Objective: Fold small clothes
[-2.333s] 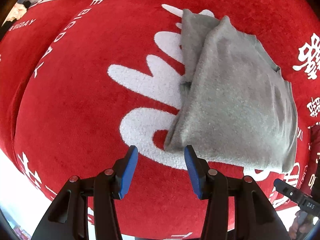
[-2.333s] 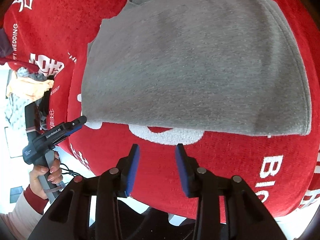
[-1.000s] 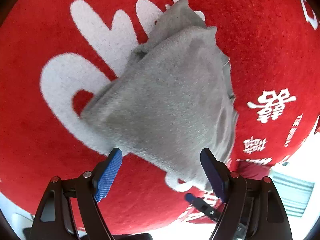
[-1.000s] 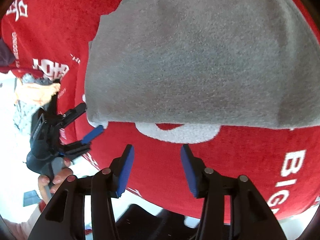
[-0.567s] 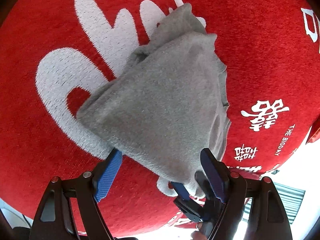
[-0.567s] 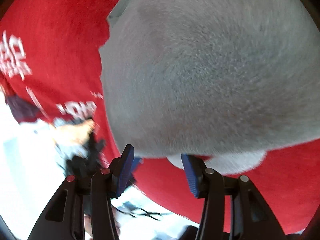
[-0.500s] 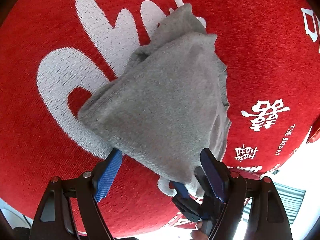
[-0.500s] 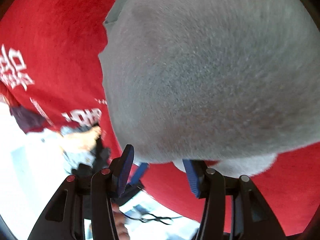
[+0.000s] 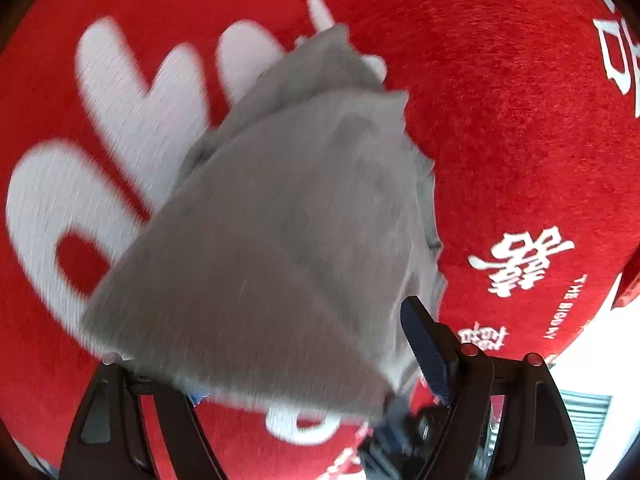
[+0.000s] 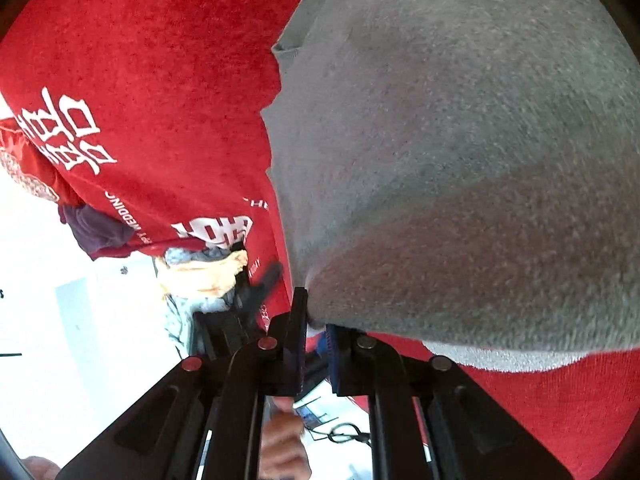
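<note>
A folded grey garment [image 9: 280, 220] lies on a red cloth with white lettering [image 9: 520, 120]. Its near edge is lifted and covers the left finger of my left gripper [image 9: 304, 360], whose jaws stand wide apart around that edge; the right pad [image 9: 424, 344] shows clear. In the right wrist view the garment [image 10: 460, 140] fills the frame. My right gripper [image 10: 316, 328] is shut on its near left corner and holds it raised off the red cloth [image 10: 140, 80].
The red cloth's edge runs along the lower left of the right wrist view, with a heap of other clothes [image 10: 200, 276] and a white floor [image 10: 48, 300] beyond. The left gripper's body [image 10: 248, 300] shows near that corner.
My right gripper has closed on the garment's near left corner and lifted it. The garment's near edge has risen over my left gripper's left finger. The left jaws stay wide.
</note>
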Demonstrator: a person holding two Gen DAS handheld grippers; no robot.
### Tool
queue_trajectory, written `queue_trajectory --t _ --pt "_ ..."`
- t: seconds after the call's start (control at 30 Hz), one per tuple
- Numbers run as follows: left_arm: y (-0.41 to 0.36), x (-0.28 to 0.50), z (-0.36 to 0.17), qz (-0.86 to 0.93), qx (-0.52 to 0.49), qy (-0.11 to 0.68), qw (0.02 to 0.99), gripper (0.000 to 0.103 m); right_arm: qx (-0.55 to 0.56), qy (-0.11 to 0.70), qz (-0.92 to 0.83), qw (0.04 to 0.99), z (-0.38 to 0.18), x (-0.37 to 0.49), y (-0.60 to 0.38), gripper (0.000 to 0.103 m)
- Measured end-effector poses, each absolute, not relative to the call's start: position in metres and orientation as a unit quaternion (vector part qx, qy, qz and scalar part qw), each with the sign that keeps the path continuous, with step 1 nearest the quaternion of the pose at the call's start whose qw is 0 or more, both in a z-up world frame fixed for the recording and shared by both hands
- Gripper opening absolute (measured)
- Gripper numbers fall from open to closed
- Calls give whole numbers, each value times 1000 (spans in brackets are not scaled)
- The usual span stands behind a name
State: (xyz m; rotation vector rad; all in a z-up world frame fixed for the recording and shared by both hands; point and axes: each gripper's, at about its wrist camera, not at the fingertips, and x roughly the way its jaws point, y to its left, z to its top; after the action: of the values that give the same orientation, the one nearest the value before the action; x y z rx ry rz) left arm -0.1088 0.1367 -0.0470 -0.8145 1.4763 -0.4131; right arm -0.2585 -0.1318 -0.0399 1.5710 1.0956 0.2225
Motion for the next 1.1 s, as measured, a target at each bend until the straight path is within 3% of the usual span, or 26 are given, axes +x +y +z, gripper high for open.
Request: queue_trajectory --t 0.2,0.4,0.47,0.53,0.63,0.67,0.77,0.9,1.1 --pt "119 -88 -41 -177 -248 641 705 81 652 490 100 570 -47 -258 -129 9" --pt "116 -86 -43 -188 -219 651 702 80 610 531 109 578 -46 -258 -125 10" --pt "118 -85 -42 -182 -215 651 704 69 581 557 108 584 -42 -257 -124 14" --pt "121 -85 -42 -172 -198 651 712 39 551 580 109 590 -36 -258 -122 14" --pt "124 -86 -41 -174 -175 650 719 18 507 607 113 601 -24 -258 -123 16" --pt "122 -87 -36 -178 -156 644 727 17 491 614 114 607 -19 -258 -125 21" --pt "105 -93 -22 -191 -80 620 757 15 447 628 120 625 -1 -251 -134 51" --pt "80 -110 -4 -216 42 570 792 15 389 638 119 654 18 -224 -145 52" --pt "73 -117 6 -240 91 547 797 15 340 650 139 665 28 -155 -144 55"
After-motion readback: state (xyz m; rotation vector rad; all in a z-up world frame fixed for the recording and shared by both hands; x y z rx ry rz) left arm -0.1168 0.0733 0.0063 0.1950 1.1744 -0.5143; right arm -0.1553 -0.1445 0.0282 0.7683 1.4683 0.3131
